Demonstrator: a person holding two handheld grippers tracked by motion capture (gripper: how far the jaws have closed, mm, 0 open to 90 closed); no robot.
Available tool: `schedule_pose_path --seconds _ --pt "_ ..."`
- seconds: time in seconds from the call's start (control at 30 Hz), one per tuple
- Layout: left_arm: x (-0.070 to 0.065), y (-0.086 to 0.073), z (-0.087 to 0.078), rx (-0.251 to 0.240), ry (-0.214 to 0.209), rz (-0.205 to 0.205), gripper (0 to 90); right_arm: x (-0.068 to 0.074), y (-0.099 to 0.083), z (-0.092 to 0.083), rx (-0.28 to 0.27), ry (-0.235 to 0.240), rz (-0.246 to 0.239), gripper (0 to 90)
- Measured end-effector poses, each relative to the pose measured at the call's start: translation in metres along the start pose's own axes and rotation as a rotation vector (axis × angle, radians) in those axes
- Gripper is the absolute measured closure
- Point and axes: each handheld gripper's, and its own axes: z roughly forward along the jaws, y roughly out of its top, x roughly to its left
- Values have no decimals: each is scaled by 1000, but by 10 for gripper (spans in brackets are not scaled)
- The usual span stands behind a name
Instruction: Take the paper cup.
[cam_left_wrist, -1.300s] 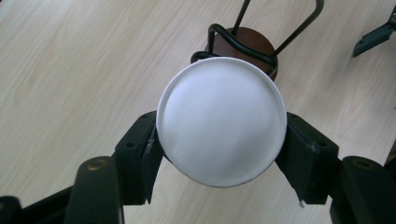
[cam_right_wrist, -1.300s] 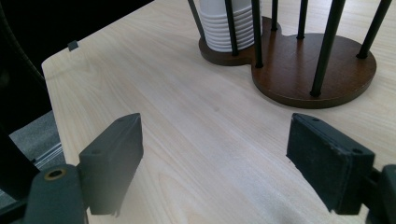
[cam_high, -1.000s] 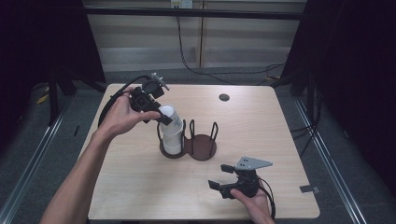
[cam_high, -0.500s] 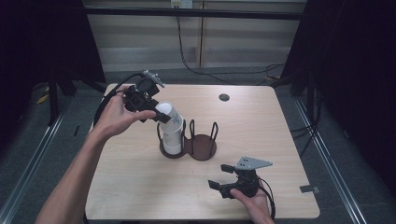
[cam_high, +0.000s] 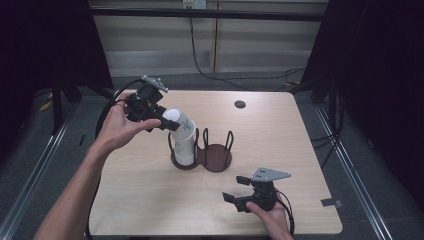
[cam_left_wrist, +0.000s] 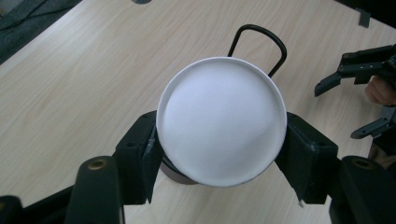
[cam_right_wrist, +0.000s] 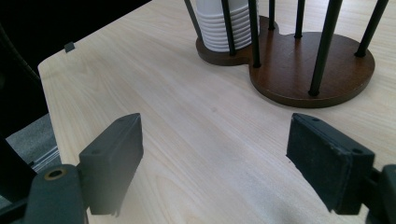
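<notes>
At far left, our left tool (cam_high: 167, 124) clamps the top white cup (cam_high: 176, 120), tilted above the cup stack (cam_high: 184, 147) in the brown holder (cam_high: 216, 159) mid-desk (cam_high: 150, 200). Our right tool (cam_high: 239, 189) rests open, near the front edge.

bare forearms — black left gripper (cam_high: 165, 122) and right gripper (cam_high: 235, 190), grey three-cornered plates, black cables.

A pale wooden surface (cam_high: 300, 150) is set on a grey floor (cam_high: 50, 150). At 12 o'clock, a light panelled wall (cam_high: 250, 45) is crossed by black cables (cam_high: 200, 55). Dark curtains (cam_high: 380, 75) are hung at 3 and 9 o'clock.
</notes>
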Motion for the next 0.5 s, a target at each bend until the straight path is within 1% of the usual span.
schedule_pose_path --seconds 0.03,0.07,0.1,0.13,0.17,0.2,0.27,0.33,0.37,0.4,0.43,0.5 --pt "0 -1 -1 -11 0 7 364 0 0 0 -1 -1 1 182" --pt "0 -2 -1 -26 -1 -4 364 0 0 0 -2 -1 1 182" --pt "0 -3 -2 -31 3 5 364 0 0 0 -2 -1 0 182" --pt "-1 -4 -3 -39 3 4 364 0 0 0 -2 -1 0 182" --pt "-2 -6 -3 -51 0 -7 364 0 0 0 -2 0 0 182" --pt "-1 -7 -4 -54 0 4 364 0 0 0 -2 -2 1 182" --pt "-3 -9 -5 -61 10 -6 364 0 0 0 -2 -3 1 182" --pt "-4 -11 -7 -62 3 1 364 0 0 0 -2 -5 0 182" --pt "-5 -12 -7 -73 9 -5 364 0 0 0 -2 -8 2 182" --pt "-5 -13 -9 -72 10 9 364 0 0 0 -2 -8 2 182" --pt "-7 -15 -10 -89 8 7 364 0 0 0 -2 -9 3 182" --pt "-9 -19 -9 -112 25 5 365 0 0 1 -1 -11 5 182"
